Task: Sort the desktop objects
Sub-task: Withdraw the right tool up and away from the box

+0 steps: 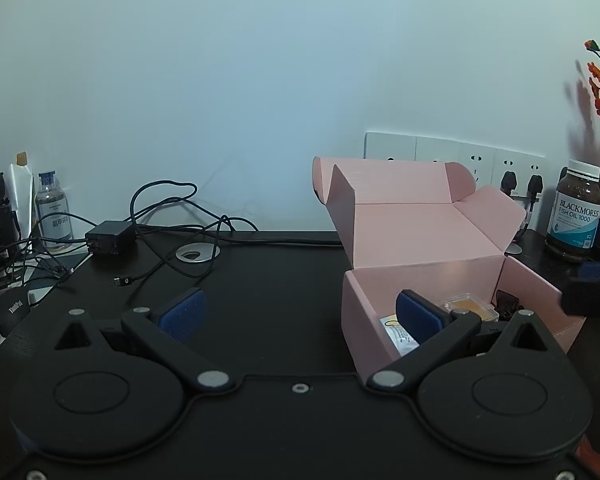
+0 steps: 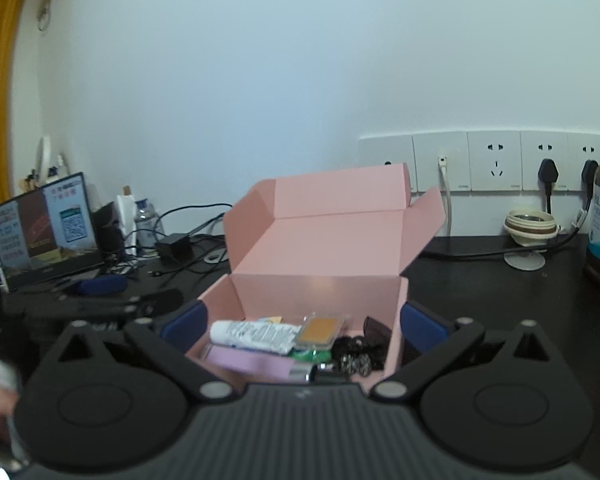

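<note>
An open pink cardboard box stands on the black desk with its lid folded back. Inside lie a white tube, a clear case with an orange insert, a lilac block, a green packet and black clips and hair ties. My right gripper is open wide, its blue pads flanking the box's front, nothing pinched. My left gripper is open too; its right finger overlaps the pink box, where the orange case and a white packet show.
A black charger with tangled cables lies at the back left, near a small clear bottle and a mouse. A fish oil bottle stands right of the box. A lit screen and a cream cup flank it.
</note>
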The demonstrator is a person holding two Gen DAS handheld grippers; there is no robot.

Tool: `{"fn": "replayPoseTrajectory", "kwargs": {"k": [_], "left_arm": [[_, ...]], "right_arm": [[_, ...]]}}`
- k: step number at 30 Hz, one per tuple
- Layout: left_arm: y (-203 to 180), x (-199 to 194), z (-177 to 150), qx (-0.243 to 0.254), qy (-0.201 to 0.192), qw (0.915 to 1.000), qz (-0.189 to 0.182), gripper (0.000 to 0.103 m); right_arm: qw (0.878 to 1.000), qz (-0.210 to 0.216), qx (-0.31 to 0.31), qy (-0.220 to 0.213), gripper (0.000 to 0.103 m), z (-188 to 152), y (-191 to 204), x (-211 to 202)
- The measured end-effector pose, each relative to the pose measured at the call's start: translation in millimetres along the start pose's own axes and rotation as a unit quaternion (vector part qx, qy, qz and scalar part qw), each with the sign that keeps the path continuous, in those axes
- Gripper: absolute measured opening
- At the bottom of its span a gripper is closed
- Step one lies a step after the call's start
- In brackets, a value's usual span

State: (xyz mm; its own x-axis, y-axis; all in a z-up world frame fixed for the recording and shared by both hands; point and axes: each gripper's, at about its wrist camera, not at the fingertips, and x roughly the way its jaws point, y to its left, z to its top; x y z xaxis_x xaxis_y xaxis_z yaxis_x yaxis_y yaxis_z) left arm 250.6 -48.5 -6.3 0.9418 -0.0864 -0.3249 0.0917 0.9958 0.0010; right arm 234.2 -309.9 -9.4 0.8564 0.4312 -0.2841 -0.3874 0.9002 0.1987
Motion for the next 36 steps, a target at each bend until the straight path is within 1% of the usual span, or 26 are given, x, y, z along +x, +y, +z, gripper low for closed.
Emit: {"fn": "replayPoseTrajectory", "kwargs": {"k": [5,9,12,21,29,34,36], "left_arm": [[-5,-3,-1,0.014,-0.009,0.9999,-0.003,0.103],[-10,-6,-2,0.028,-0.019,0.9994,-0.006,0.103],[-12,-8,-3,0.034,-0.022,0.9991,-0.008,0.103],[-7,-6,-3,0.019,-0.017,0.9996,-0.013,0.103],[-5,-11,-3,0.015,-0.023,0.9996,-0.002,0.103],[-6,-21,-5,0.028,-0.035,0.9987,-0.025,0.103],[-7,-24,-6,0.034,-0.018,0.9989,-0.027,0.103]], "right_arm": [[0.999,0.017,0.019,-0.023,0.102,-20,-13,-20],[0.998,0.026,0.051,-0.042,0.102,-23,-23,-31],[0.997,0.029,0.057,-0.049,0.102,-23,-26,-33],[0.997,0.036,0.059,-0.043,0.102,-23,-25,-31],[0.991,0.034,0.123,-0.042,0.102,-27,-43,-32],[0.988,0.039,0.142,-0.052,0.102,-29,-49,-34],[0.987,0.039,0.146,-0.051,0.102,-29,-50,-34]]}}
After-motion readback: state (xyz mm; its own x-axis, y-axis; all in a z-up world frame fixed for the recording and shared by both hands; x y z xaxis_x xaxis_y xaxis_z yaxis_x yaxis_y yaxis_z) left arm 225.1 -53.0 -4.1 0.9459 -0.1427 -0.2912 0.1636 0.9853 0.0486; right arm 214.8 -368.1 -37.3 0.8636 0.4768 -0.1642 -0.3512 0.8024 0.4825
